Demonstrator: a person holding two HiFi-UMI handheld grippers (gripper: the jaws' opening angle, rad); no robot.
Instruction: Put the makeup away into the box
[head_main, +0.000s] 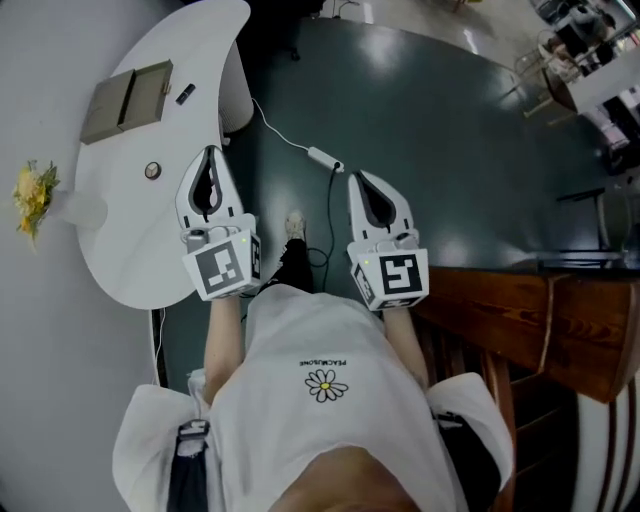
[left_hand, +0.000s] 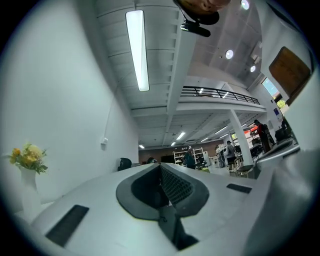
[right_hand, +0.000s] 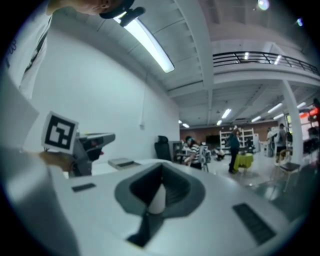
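A white curved table (head_main: 120, 250) stands at the left. A flat grey-olive box (head_main: 128, 98) lies near its far end, with a small black item (head_main: 186, 94) next to it and a small round item (head_main: 152, 170) nearer me. My left gripper (head_main: 210, 152) hangs over the table's right edge, close to the round item, its jaws shut and empty. My right gripper (head_main: 358, 177) is over the dark floor to the right, also shut and empty. In the right gripper view the left gripper (right_hand: 75, 145) shows at the left and the box (right_hand: 121, 162) beyond it.
Yellow flowers in a white vase (head_main: 35, 195) stand at the table's left side, the vase (left_hand: 29, 170) also showing in the left gripper view. A white cable with an adapter (head_main: 325, 158) runs over the floor. A brown wooden counter (head_main: 530, 320) is at the right. People stand far off.
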